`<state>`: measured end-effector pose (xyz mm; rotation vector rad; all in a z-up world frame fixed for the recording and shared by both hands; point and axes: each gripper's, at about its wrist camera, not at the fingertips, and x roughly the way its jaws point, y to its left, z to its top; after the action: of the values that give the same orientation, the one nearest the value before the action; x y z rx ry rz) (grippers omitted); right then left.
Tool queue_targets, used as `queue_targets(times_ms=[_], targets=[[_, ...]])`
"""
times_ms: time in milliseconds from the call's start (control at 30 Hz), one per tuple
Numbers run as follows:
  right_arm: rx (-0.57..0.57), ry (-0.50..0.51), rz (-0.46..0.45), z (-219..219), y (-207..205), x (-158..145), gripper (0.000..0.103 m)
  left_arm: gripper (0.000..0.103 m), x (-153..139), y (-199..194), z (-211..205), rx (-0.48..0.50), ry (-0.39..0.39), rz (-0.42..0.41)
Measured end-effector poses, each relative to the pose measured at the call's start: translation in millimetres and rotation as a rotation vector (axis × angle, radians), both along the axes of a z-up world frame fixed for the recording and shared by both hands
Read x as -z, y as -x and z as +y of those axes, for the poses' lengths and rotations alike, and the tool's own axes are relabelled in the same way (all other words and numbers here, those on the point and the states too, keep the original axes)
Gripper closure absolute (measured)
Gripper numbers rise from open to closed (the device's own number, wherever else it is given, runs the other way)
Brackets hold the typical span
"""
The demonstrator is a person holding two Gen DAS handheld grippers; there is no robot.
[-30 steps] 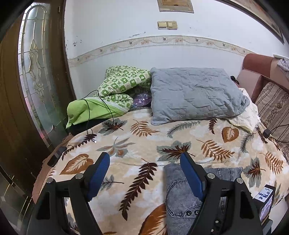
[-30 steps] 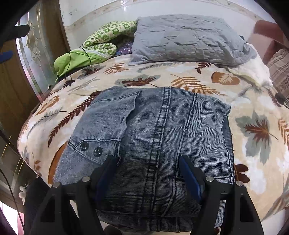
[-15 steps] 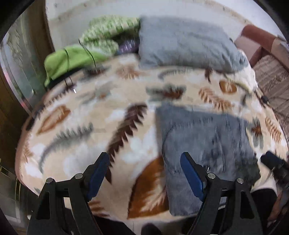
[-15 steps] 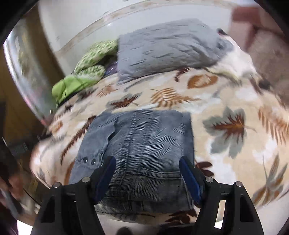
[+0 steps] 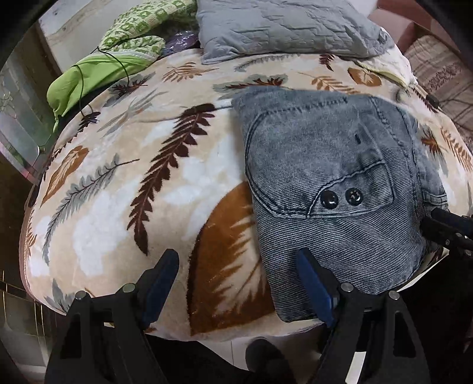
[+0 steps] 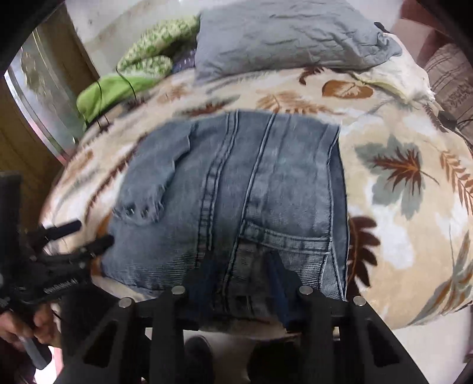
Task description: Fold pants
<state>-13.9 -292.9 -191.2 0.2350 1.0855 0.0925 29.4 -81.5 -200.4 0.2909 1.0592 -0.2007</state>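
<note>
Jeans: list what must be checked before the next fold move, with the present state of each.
1. Jeans lie as one flat folded stack on the leaf blanket: ok.
2. Left tongs open and holding nothing: ok; one finger sits at the stack's near left corner.
3. Right tongs have a firm hold on the near edge: cannot tell; the jaws stand close around the denim, but the view is blurred.
4. Near edge fully supported by the bed: cannot tell; it reaches the bed's front edge.
5. Grey pillow lies apart from the stack: ok.
</note>
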Motion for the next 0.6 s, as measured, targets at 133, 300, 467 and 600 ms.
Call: queue_targets(times_ms=[133, 300, 467, 600], targets=[[-0.019, 0.003, 0.013, -0.4, 1.8, 0.8, 0.065, 0.018, 1.9, 0.7, -0.3, -0.002, -0.008, -0.016], [-0.026, -0.006, -0.002, -2.2, 1.9, 2.3, 0.064, 0.016, 1.2, 6.6, -8.5, 0.018, -0.07, -0.066], [-0.023, -0.044, -0.006, -6.8, 2.4, 3.3, 0.064, 0.016, -6.5, 9.8, -11.8, 0.012, -0.091, -0.097], [-0.024, -0.06, -0.008, -8.7, 1.7, 4.0, 0.064, 0.017, -14.5, 11.8, -12.6, 0.018, -0.098, -0.128]])
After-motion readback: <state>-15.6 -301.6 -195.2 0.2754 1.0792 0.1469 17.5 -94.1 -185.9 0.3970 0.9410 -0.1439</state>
